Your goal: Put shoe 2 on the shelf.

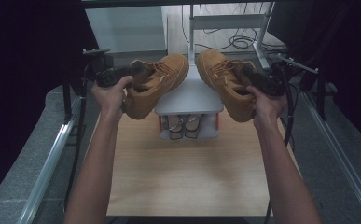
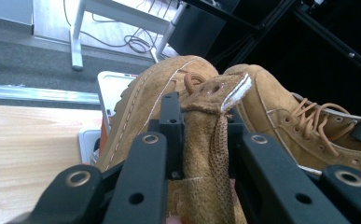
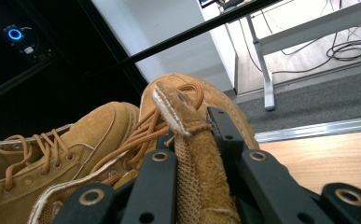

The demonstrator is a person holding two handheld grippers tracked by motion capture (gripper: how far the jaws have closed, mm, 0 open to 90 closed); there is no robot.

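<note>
Two tan suede lace-up boots are held in the air above a small grey shoe rack [image 1: 187,100]. My left gripper [image 1: 134,71] is shut on the collar of the left boot [image 1: 157,84]; in the left gripper view its jaws clamp the suede collar and tongue [image 2: 206,126], with the other boot [image 2: 308,126] beyond. My right gripper [image 1: 248,74] is shut on the collar of the right boot [image 1: 225,81]; in the right gripper view the pinched collar [image 3: 190,135] stands between the jaws and the left boot [image 3: 52,149] lies to the left. Both toes point away from me.
The rack stands at the far middle of the wooden table [image 1: 187,177], with a pair of sandals [image 1: 185,126] on its lower shelf. Metal rails [image 1: 52,158] run along both table sides. A white desk frame [image 1: 229,21] and floor cables [image 1: 241,42] lie beyond.
</note>
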